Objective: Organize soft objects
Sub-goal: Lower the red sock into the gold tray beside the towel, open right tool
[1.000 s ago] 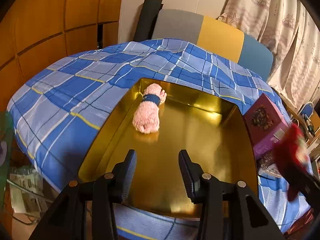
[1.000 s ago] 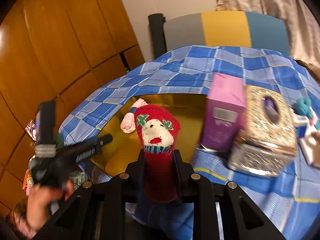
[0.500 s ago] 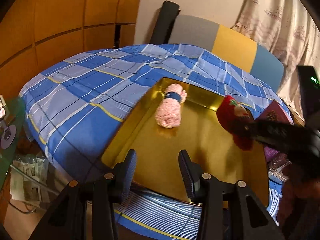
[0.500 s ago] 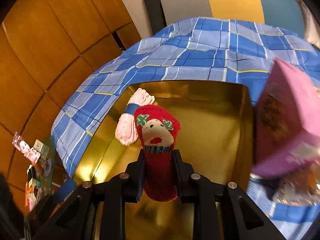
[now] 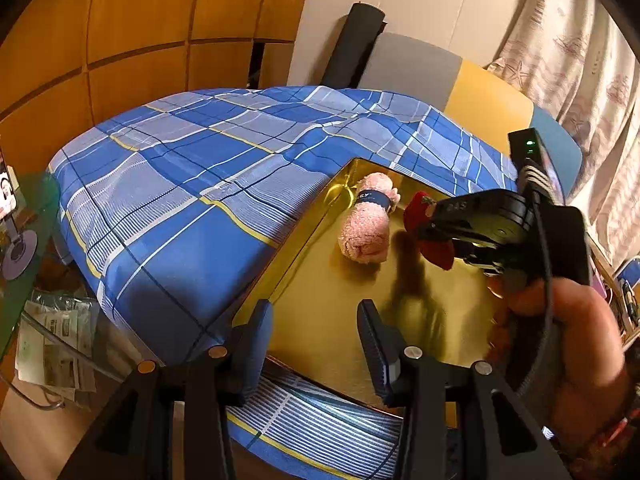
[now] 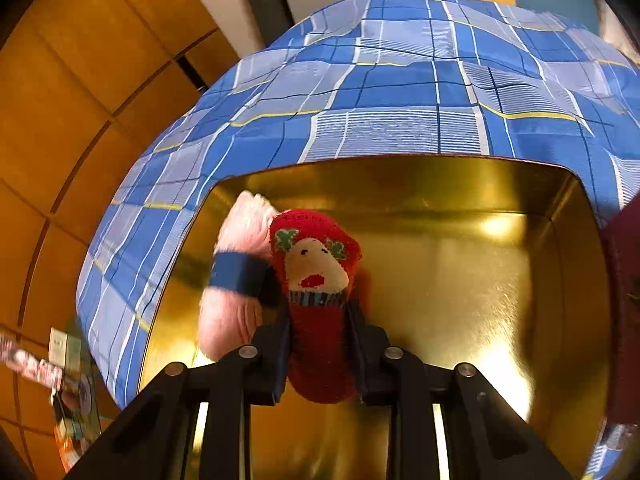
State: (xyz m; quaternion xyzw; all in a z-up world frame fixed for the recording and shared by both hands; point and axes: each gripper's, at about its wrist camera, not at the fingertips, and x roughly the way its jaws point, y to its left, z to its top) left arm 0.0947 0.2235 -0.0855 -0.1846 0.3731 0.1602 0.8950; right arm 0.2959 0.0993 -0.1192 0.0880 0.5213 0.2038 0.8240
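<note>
A red knitted doll (image 6: 316, 276) with a white face sits between the fingers of my right gripper (image 6: 316, 320). The pads still touch its body while the jaws are opening. It hangs low over the gold tray (image 6: 460, 280), right beside a pink rolled towel (image 6: 236, 312) with a blue band. In the left wrist view the right gripper (image 5: 428, 228), held by a hand (image 5: 560, 320), carries the doll (image 5: 438, 254) next to the towel (image 5: 366, 224). My left gripper (image 5: 314, 316) stands open and empty over the tray's near left rim (image 5: 276, 280).
The tray rests on a blue plaid cloth (image 5: 180, 200). A dark purple box (image 6: 624, 300) stands at the tray's right side. A glass side table (image 5: 24, 220) stands low at the left. A grey and yellow chair back (image 5: 440, 76) and curtains are behind.
My right gripper has come down and leftward with the red doll, from beside the tray to just above its floor next to the pink towel. My left gripper has drifted slightly left.
</note>
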